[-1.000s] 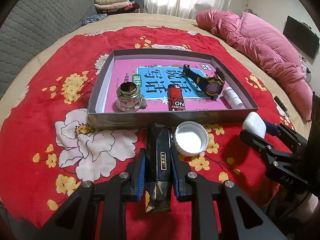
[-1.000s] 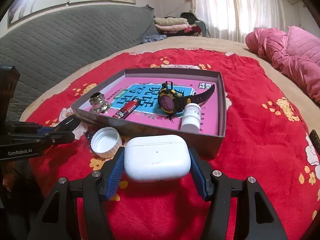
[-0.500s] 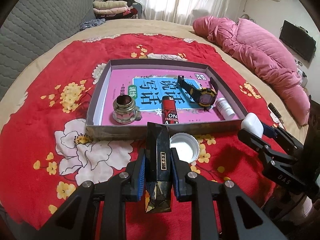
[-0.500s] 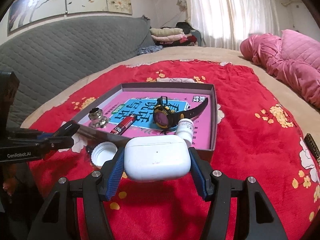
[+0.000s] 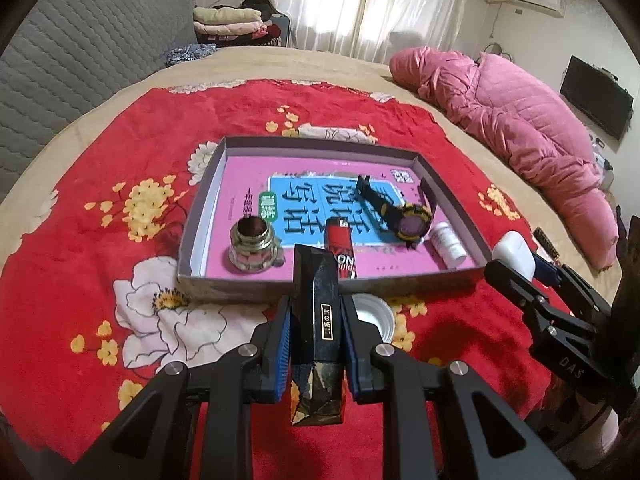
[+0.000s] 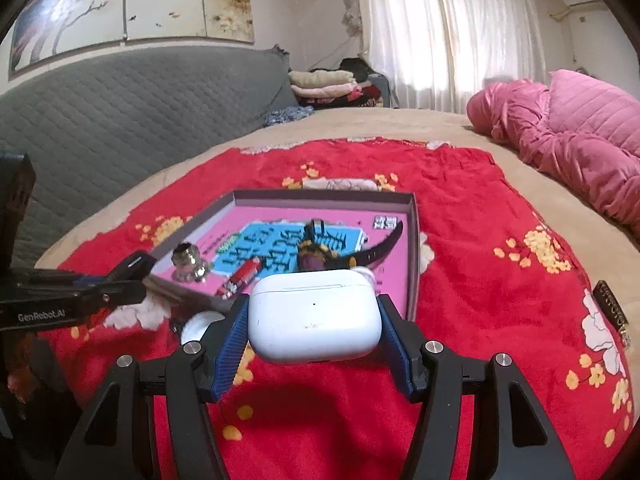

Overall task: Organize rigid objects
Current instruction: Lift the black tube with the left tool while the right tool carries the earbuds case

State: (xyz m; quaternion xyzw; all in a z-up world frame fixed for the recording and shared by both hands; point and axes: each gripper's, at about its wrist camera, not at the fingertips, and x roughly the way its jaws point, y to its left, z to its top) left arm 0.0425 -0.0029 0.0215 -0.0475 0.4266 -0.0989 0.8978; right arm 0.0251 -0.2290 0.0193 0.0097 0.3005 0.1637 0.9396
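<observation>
My left gripper (image 5: 316, 336) is shut on a dark narrow box (image 5: 318, 320), held above the red cloth just in front of the shallow grey tray (image 5: 204, 196). My right gripper (image 6: 314, 320) is shut on a white earbud case (image 6: 314, 316), held in the air before the tray's near right corner (image 6: 414, 240); it also shows in the left wrist view (image 5: 514, 250). In the tray lie a metal inkwell (image 5: 252, 246), a red battery (image 5: 340, 242), a black-yellow watch (image 5: 404, 216) and a small white bottle (image 5: 448, 242).
A white bottle cap (image 5: 374, 316) lies on the red floral cloth (image 5: 80, 264) in front of the tray. A pink quilt (image 5: 520, 128) lies at the right. A grey sofa back (image 6: 100, 108) is at the left. A small dark object (image 6: 612, 308) lies at the cloth's right edge.
Both grippers have risen and pulled back a little with their objects still held; the tray looks farther and lower in both views. The cap is now partly hidden behind the grippers.
</observation>
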